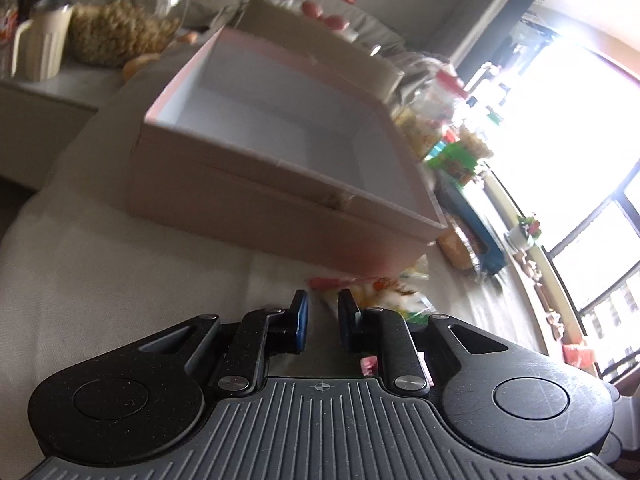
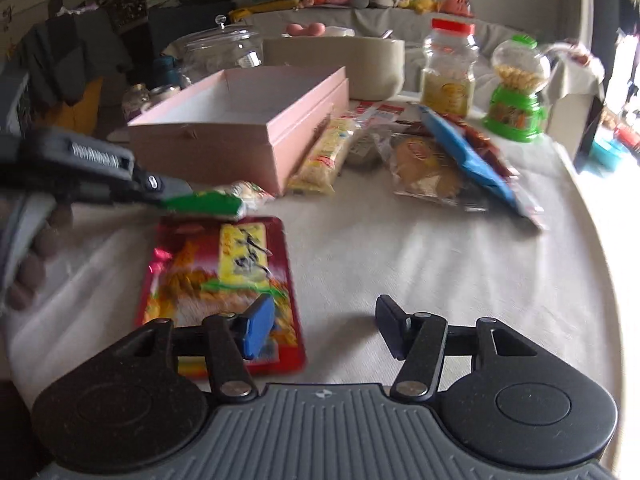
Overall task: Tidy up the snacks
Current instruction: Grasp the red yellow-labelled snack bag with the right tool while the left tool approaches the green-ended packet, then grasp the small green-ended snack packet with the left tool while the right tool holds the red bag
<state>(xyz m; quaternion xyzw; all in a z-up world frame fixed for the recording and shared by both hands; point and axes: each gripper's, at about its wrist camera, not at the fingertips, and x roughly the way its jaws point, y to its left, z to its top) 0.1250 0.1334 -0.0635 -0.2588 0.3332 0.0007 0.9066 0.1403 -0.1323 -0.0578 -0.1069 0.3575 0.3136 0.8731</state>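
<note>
An open pink box (image 1: 280, 152) stands on the cloth-covered table; it also shows in the right wrist view (image 2: 240, 128) and is empty inside. My left gripper (image 1: 322, 320) is narrowly parted just before the box's near wall, with a green and yellow snack bag (image 1: 384, 292) beside its right finger. In the right wrist view the left gripper (image 2: 160, 192) appears shut on that green-edged bag (image 2: 208, 202), held above the table. My right gripper (image 2: 324, 328) is open and empty, low over the table, with a red snack packet (image 2: 224, 276) under its left finger.
Several snack packs lie right of the box: a yellow pack (image 2: 324, 156), a biscuit bag (image 2: 428, 168), a blue bag (image 2: 468, 156). Behind stand a red-lidded jar (image 2: 450, 68), a green candy dispenser (image 2: 516, 88), a glass jar (image 2: 220, 52) and a beige pot (image 2: 352, 64).
</note>
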